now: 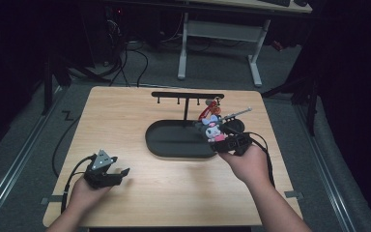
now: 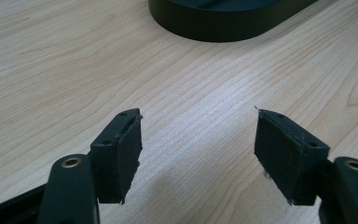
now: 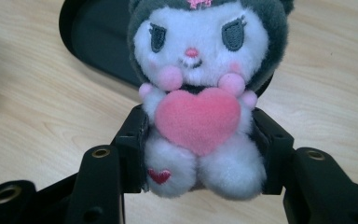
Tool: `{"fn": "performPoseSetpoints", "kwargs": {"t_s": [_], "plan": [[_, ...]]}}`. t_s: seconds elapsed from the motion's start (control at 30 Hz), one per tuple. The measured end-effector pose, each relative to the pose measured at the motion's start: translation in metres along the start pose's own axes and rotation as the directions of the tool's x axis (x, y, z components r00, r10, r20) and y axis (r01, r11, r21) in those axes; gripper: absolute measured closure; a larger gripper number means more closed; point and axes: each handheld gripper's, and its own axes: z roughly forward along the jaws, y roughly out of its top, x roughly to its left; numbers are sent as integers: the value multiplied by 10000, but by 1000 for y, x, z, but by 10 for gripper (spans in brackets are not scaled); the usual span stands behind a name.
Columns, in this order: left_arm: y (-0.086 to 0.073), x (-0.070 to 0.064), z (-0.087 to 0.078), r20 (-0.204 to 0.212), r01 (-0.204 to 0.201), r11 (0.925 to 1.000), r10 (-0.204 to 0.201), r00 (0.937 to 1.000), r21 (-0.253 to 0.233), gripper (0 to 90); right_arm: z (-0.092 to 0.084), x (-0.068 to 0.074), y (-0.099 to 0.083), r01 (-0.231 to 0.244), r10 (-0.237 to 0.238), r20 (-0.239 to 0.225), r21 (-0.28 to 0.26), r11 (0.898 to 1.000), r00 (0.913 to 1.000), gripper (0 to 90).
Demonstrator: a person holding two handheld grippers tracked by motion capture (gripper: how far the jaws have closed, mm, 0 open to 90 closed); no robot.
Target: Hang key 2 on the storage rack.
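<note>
Right gripper view: plush toy (image 3: 200,102) between pads (image 3: 135,149)

So the tray (image 1: 174,145) sits on the table (image 1: 125,116), a bit right of the middle. Right behind it is a hook rack (image 1: 187,95), with a keychain (image 1: 206,113) hanging off its right end. The plush toy (image 1: 211,128) is up over the tray's right end, between the right gripper's (image 1: 223,143) fingers. The left gripper (image 1: 118,173) is near the front left corner, well apart from the tray.
</note>
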Motion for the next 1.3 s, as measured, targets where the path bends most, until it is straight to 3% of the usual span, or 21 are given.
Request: {"fn": "performPoseSetpoints", "kwargs": {"t_s": [0.4,0.9,1.3], "plan": [[0,1,0,61,0,10000,0,10000,46,322,-3,4,37,74,-71,94,-320,9995,9999,490],[0,2,1,102,-18,9999,17,9999,103,322,-5,10,65,49,-43,87,-614,9981,10000,490],[-1,2,1,120,-59,9999,58,9999,118,323,2,6,76,126,-67,773,-766,9970,9970,490]]}}
